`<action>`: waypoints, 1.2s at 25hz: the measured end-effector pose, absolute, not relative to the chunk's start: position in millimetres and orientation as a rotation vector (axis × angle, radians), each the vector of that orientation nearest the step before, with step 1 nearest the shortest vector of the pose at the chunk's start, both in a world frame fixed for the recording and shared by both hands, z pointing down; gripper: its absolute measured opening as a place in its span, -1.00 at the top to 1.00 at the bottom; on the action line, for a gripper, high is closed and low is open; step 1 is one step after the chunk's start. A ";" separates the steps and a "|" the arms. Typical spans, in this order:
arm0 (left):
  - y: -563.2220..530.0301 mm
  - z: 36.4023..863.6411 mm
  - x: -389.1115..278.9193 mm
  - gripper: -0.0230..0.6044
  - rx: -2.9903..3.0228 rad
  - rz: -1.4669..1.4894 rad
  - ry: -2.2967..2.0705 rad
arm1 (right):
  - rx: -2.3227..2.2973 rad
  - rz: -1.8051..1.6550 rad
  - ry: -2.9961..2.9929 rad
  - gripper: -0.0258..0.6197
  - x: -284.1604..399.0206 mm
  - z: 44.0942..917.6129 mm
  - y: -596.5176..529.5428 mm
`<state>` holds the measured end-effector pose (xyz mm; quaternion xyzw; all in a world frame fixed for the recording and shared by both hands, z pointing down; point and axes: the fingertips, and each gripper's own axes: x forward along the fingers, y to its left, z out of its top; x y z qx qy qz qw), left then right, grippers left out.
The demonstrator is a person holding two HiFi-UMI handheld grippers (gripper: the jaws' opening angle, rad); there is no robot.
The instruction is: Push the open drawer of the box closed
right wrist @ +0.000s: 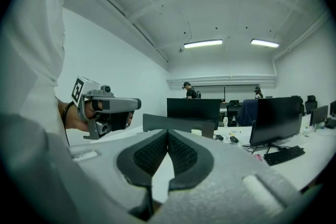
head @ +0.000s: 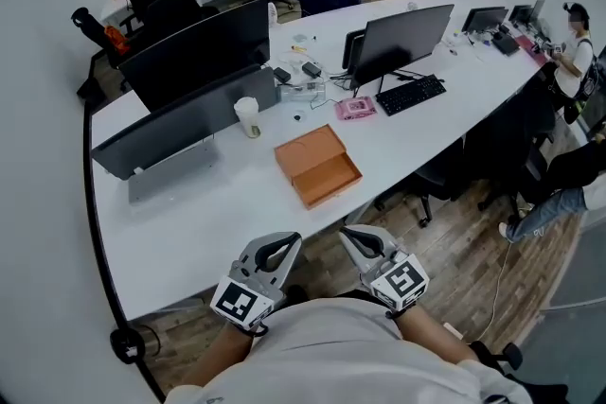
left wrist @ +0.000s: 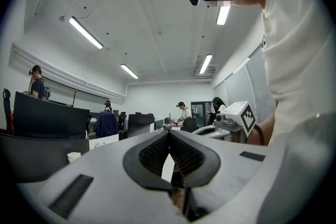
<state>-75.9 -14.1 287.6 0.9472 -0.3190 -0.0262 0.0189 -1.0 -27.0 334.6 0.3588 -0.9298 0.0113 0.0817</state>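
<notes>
Box (head: 308, 151) is seen near the desk's (head: 189, 222) front edge, drawer (head: 333, 181) pulled open. Left gripper (head: 277, 251) and right gripper (head: 363, 243) are held short of that edge, jaws closed, nothing gripped.

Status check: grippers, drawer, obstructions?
Both shut, empty: left gripper, right gripper, near table edge. Drawer of orange box open, untouched. Cup beside it, not blocking.

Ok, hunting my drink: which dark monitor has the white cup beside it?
The low, wide dark monitor on the grey stand; the white paper cup stands at its right end.
</notes>
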 end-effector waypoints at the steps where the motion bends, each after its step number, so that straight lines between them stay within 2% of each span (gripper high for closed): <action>1: -17.5 287.9 -81.6 0.93 2.941 -0.087 -0.988 | 1.077 0.040 -2.774 0.91 -6.1 337.2 -29.2; 13: -54.5 304.8 -103.0 0.93 2.914 -0.074 -0.989 | 1.097 0.073 -2.761 0.91 -20.9 355.3 -64.6; 30: -139.4 316.8 -61.8 0.93 2.925 0.011 -0.945 | 1.211 0.169 -2.725 0.91 38.0 378.7 -158.7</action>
